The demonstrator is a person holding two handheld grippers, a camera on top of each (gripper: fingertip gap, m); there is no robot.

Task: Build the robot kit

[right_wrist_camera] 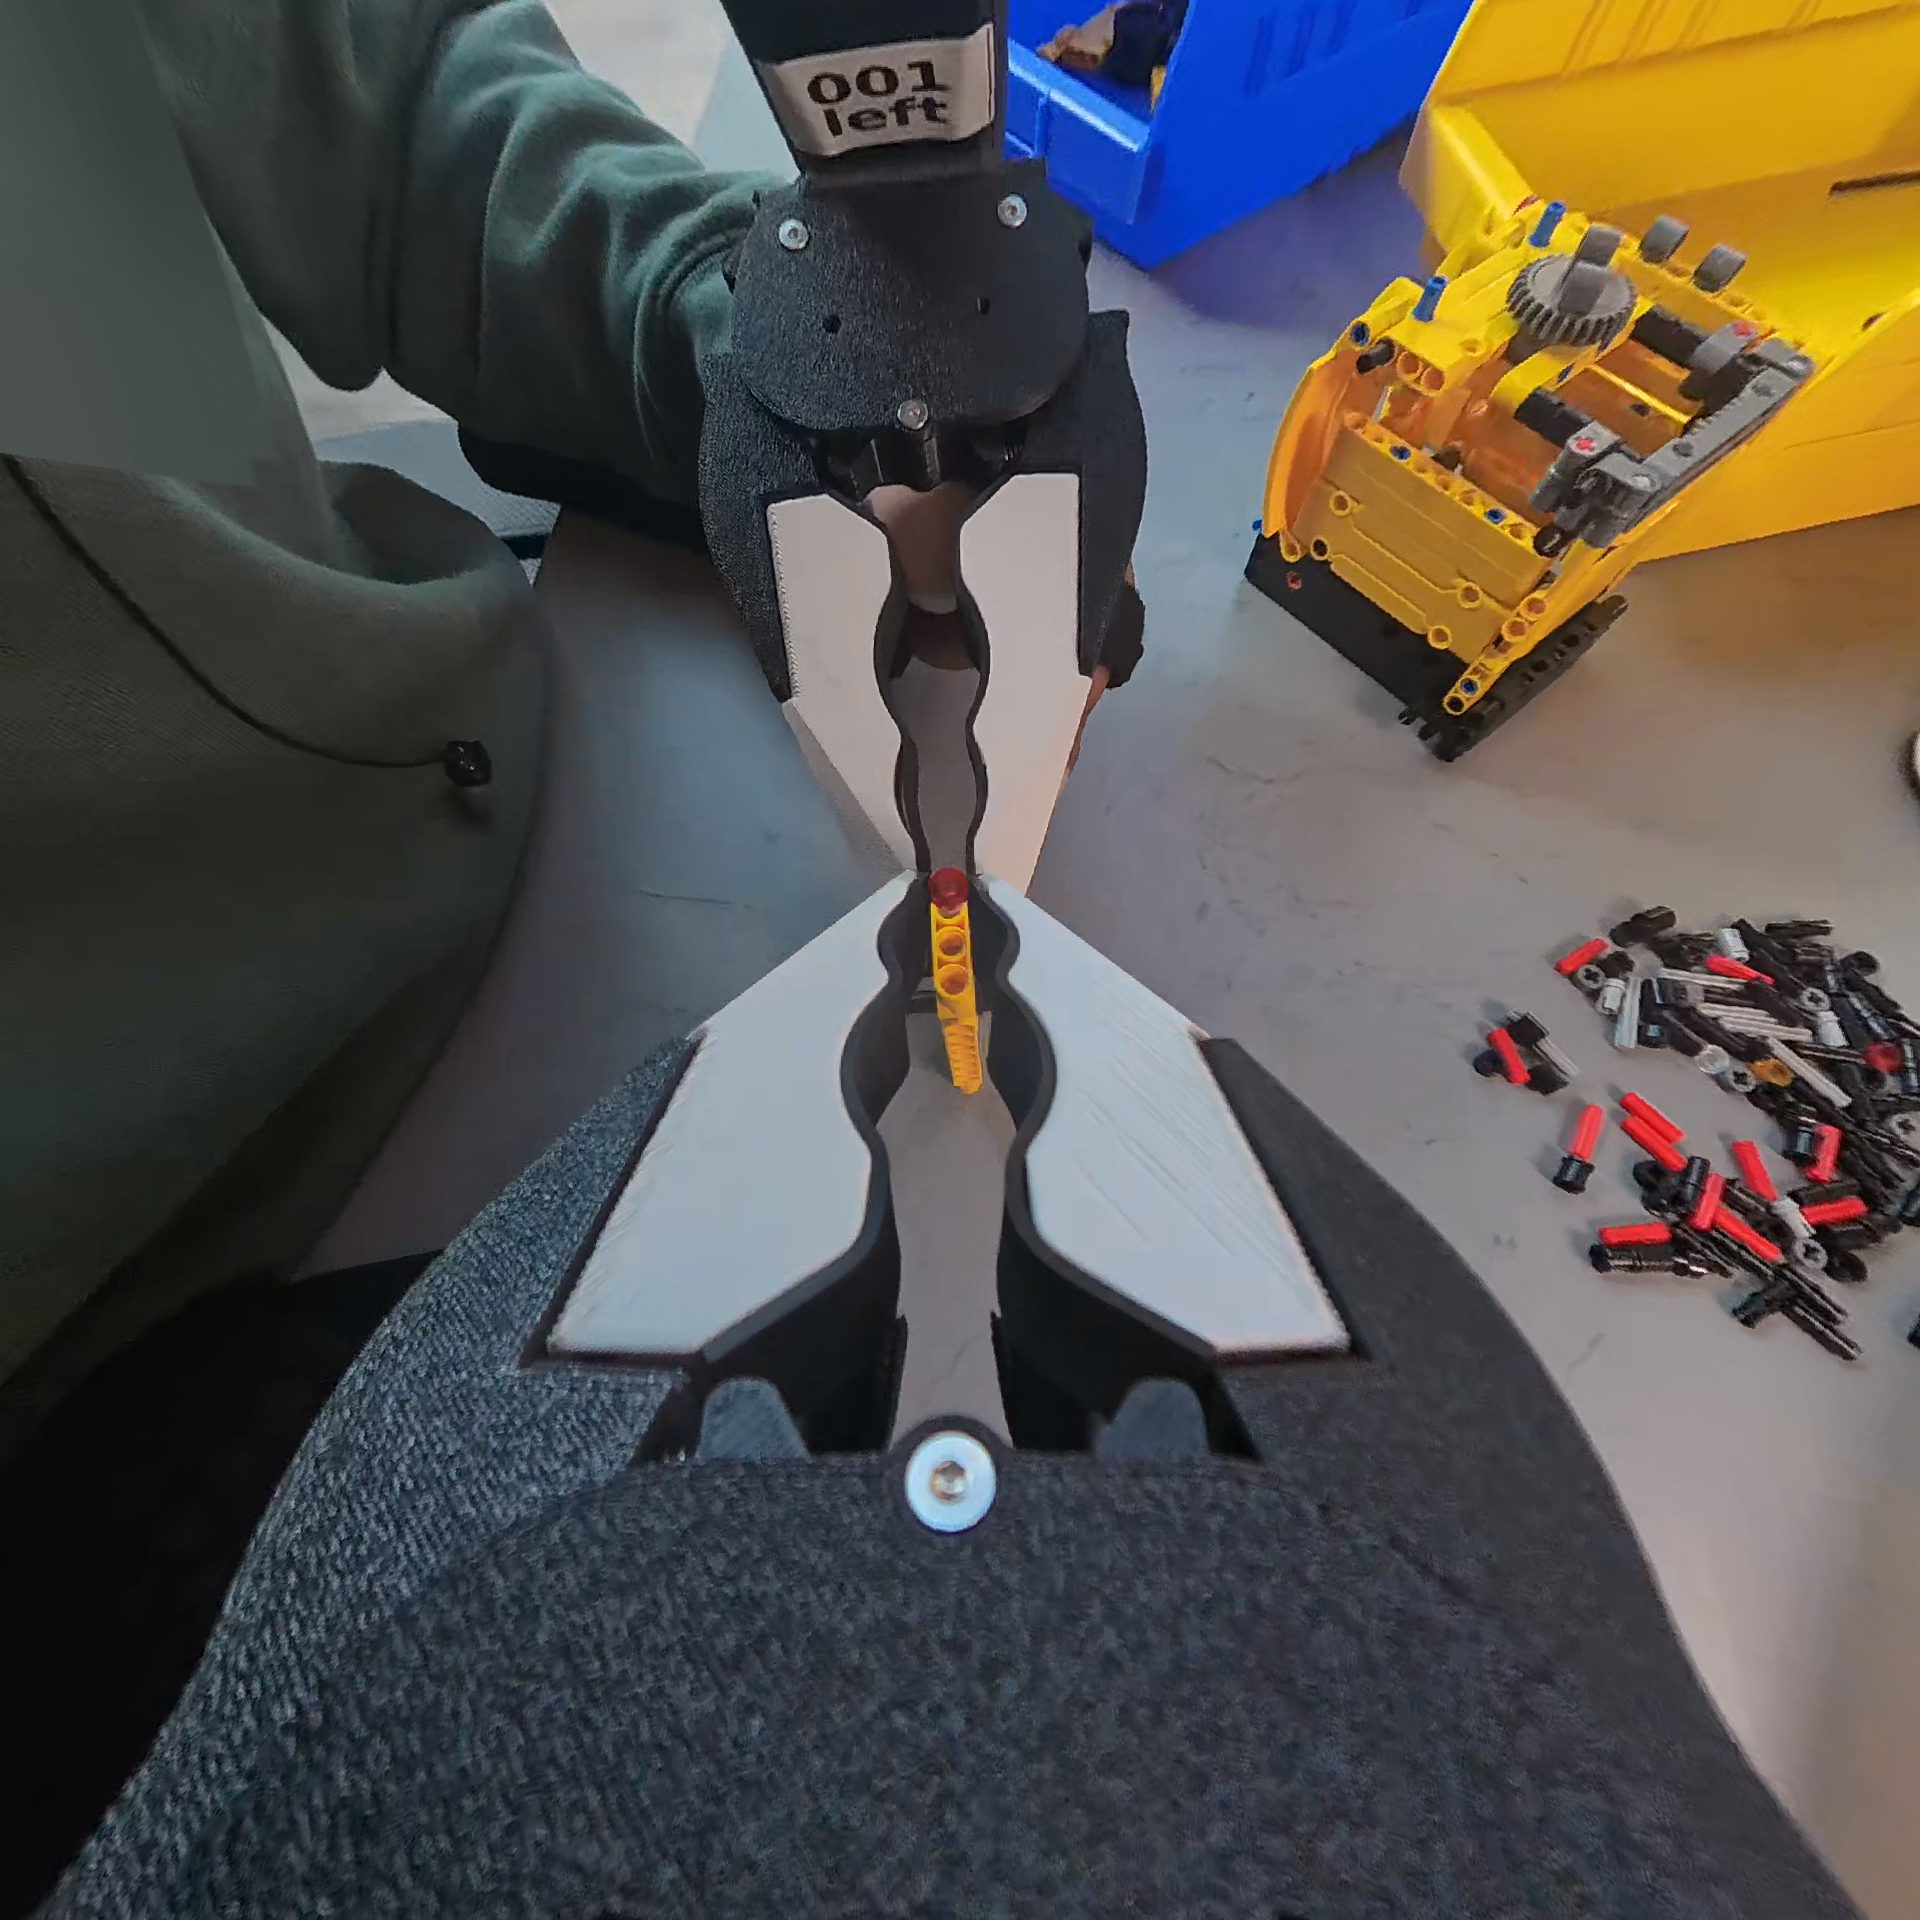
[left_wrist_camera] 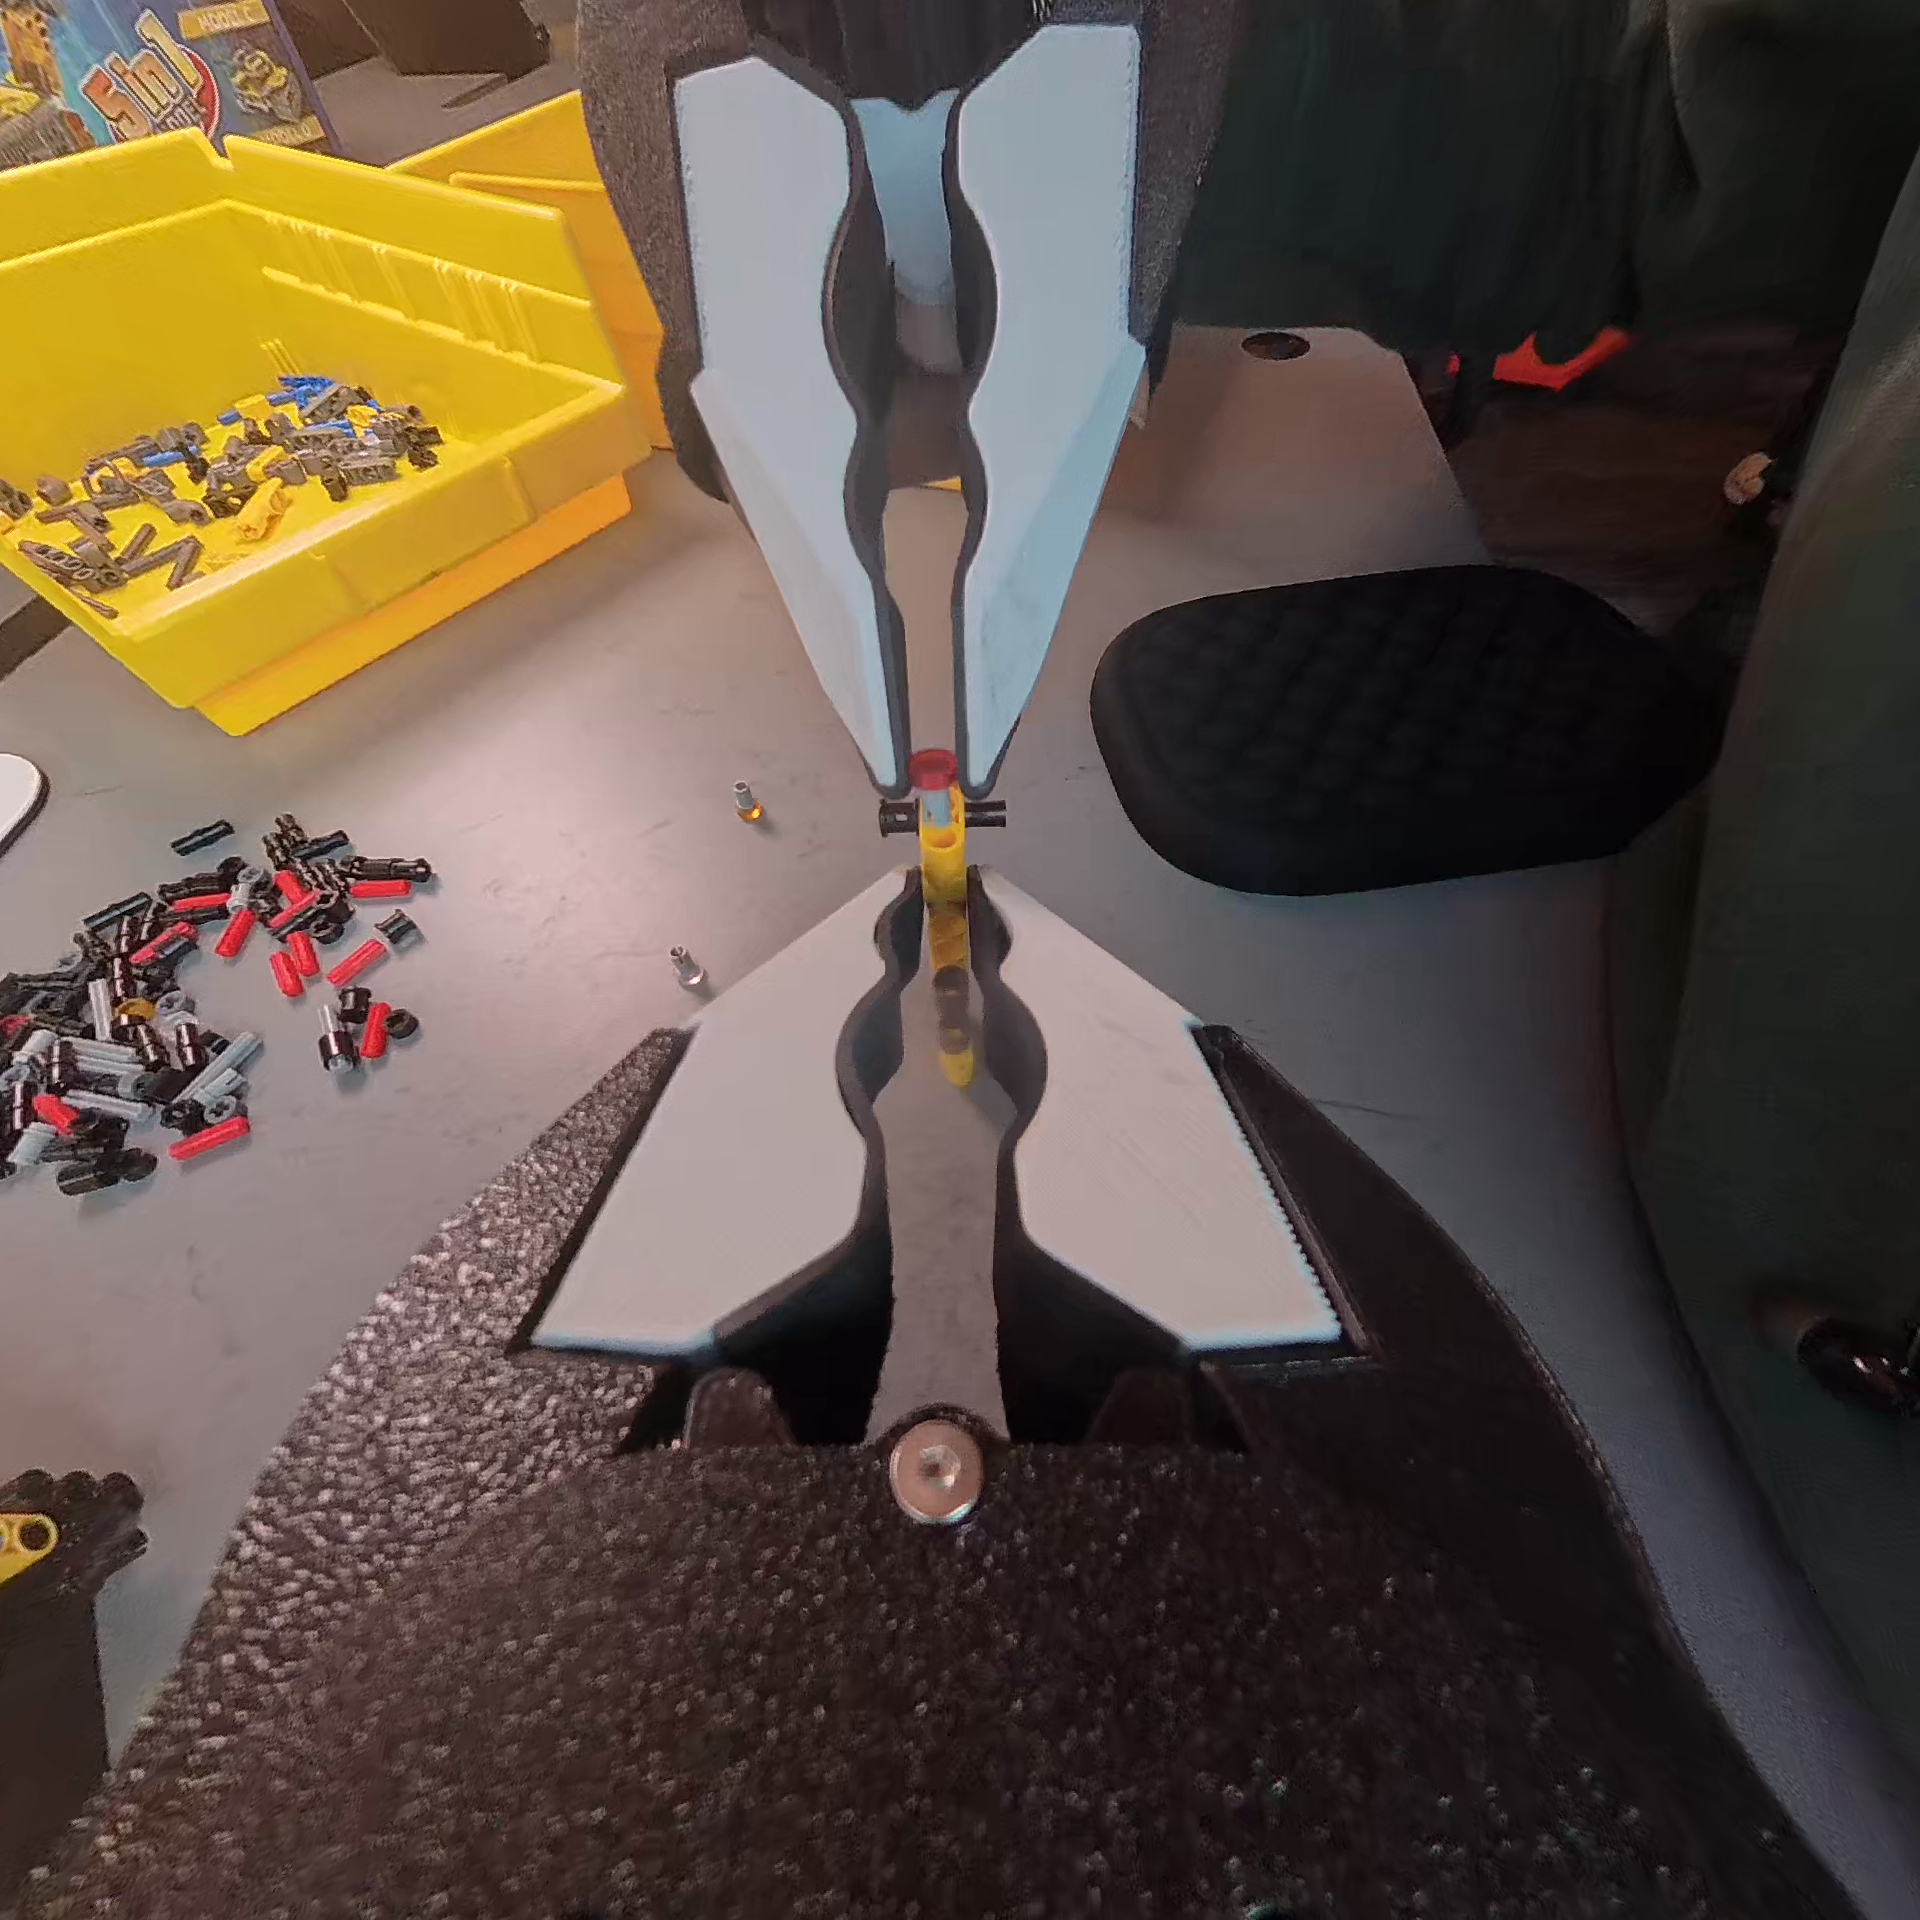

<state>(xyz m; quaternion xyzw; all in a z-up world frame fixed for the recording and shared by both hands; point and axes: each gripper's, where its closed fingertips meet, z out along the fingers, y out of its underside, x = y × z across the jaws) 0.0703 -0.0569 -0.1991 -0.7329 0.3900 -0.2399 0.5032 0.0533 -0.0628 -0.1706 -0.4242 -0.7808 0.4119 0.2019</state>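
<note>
Above the grey table point(left_wrist_camera: 582, 727), a yellow beam point(left_wrist_camera: 943, 914) is clamped by the left gripper point(left_wrist_camera: 943, 883). Its red-capped pin point(left_wrist_camera: 932, 769) (beam's far end) is pinched by the right gripper point(left_wrist_camera: 932, 779), loose pins point(left_wrist_camera: 156, 1029) lying well apart.

Left wrist view: close, faces 12 o'clock along its fingers at the opposing gripper. Right wrist view: mirrored. Shared: yellow beam point(left_wrist_camera: 943, 935) point(right_wrist_camera: 954, 987), grey table point(left_wrist_camera: 582, 727) point(right_wrist_camera: 1299, 831).
</note>
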